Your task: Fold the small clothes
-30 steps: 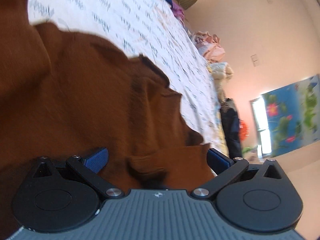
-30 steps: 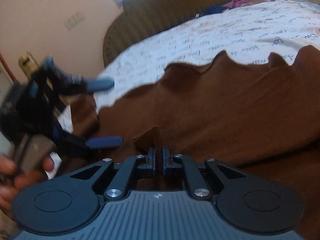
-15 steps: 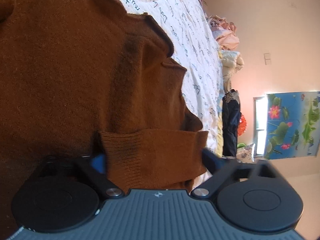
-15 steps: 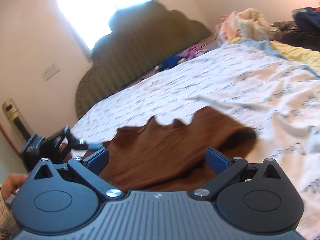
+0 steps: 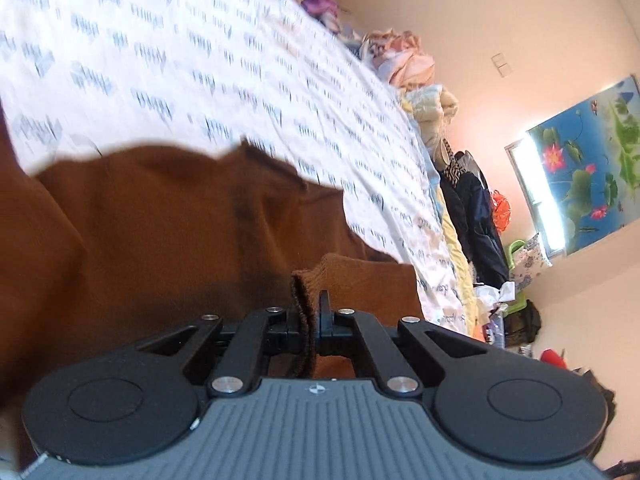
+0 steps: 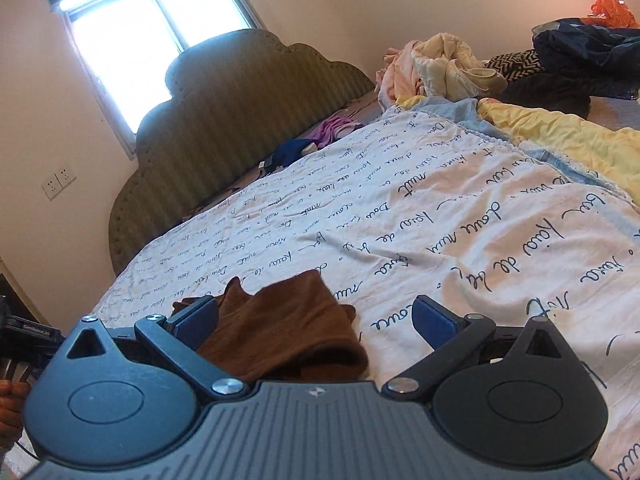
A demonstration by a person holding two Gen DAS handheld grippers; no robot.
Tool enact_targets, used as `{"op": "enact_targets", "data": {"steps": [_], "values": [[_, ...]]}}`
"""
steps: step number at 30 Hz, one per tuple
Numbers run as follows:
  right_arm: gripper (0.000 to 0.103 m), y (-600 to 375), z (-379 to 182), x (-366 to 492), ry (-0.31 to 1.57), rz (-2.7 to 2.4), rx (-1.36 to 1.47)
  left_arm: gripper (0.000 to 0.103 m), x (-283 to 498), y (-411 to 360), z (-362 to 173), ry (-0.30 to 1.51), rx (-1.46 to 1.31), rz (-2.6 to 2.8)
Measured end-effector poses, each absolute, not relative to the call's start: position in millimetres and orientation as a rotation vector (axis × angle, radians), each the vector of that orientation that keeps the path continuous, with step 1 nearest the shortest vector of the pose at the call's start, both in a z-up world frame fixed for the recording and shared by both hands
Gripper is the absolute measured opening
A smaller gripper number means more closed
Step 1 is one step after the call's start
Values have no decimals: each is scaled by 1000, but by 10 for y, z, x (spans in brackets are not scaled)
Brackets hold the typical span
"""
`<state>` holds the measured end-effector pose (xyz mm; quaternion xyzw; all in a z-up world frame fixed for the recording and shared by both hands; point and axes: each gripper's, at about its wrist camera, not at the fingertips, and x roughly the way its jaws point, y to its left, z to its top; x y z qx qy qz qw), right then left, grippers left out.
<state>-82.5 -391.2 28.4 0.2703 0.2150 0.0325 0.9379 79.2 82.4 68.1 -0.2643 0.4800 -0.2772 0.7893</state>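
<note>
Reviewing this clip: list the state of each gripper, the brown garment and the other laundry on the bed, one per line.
left gripper: shut on the brown sweater's ribbed edge
right gripper: open, holding nothing, above the sweater
brown sweater: rumpled on the printed sheet, one edge pinched
pile of clothes: heaped, unfolded, at the far side of the bed

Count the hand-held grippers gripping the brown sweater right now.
1: the left hand-held gripper pinches the brown sweater cuff; the right hand-held gripper is open above it.
</note>
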Motion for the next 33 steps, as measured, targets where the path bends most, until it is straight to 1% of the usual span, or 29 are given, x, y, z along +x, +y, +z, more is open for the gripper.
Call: {"op": "enact_targets", "data": {"steps": [3, 6, 10, 12, 14, 17, 18, 19, 20, 23, 30, 33], "values": [[103, -3906, 291, -765, 450, 94, 564, 3, 763, 1114, 841, 997, -520, -559], [103, -3855, 248, -609, 493, 135, 571, 3, 771, 1349, 831, 999, -486, -498], [103, -3823, 131, -324, 540, 183, 614, 3, 796, 1628, 614, 1038, -480, -443], [103, -3832, 55, -158, 559, 205, 652, 3, 795, 1640, 465, 1058, -476, -433], [103, -3834, -52, 38, 601, 213, 683, 3, 795, 1611, 288, 1084, -451, -418], [103, -3754, -199, 303, 714, 232, 637, 3, 801, 1573, 115, 1097, -459, -418], [99, -3705, -235, 340, 724, 246, 602, 4, 806, 1561, 116, 1091, -459, -422], [70, -3668, -255, 355, 730, 236, 569, 4, 808, 1552, 135, 1084, -455, -420], [6, -3640, -271, 361, 741, 204, 533, 4, 809, 1539, 156, 1079, -448, -422], [6, -3653, -277, 351, 735, 211, 541, 4, 799, 1478, 205, 1071, -417, -429], [5, -3754, 282, 129, 573, 221, 482, 4, 680, 1411, 378, 1016, -466, -505], [5, -3856, 360, 93, 565, 198, 454, 4, 644, 1321, 363, 1029, -448, -507]]}}
